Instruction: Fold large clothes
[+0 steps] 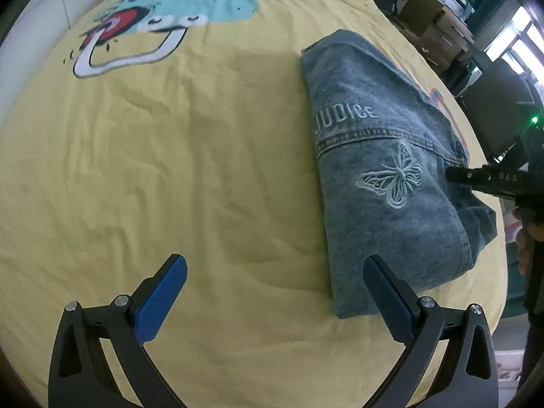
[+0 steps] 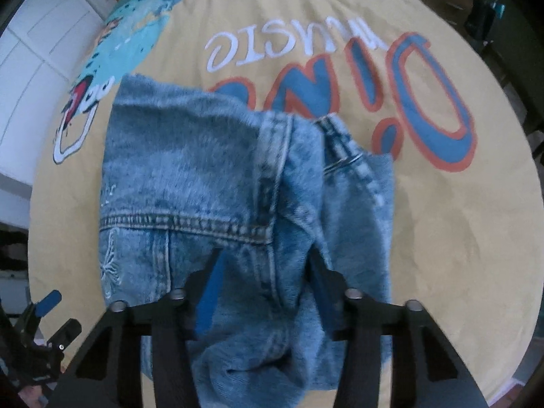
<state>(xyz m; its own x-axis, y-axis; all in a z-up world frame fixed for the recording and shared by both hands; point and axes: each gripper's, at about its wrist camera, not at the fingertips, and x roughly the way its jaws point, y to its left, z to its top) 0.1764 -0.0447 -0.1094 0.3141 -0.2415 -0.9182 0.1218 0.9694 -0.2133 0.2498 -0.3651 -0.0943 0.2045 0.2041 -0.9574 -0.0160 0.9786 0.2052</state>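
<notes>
A folded blue denim garment (image 1: 384, 156) with a white butterfly and lettering lies on the yellow printed bed sheet (image 1: 170, 170). My left gripper (image 1: 275, 292) is open and empty, just left of the garment's near end. My right gripper (image 2: 263, 289) hovers right over the denim (image 2: 204, 170), jaws apart with fabric between the blue pads; I cannot tell if they touch it. The right gripper also shows at the right edge of the left wrist view (image 1: 482, 176). The left gripper shows at the lower left of the right wrist view (image 2: 51, 316).
The sheet (image 2: 442, 238) carries a cartoon print and large lettering. Cardboard boxes (image 1: 438, 23) and dark furniture stand beyond the bed's right edge. White cabinet doors (image 2: 37, 54) stand at the far left.
</notes>
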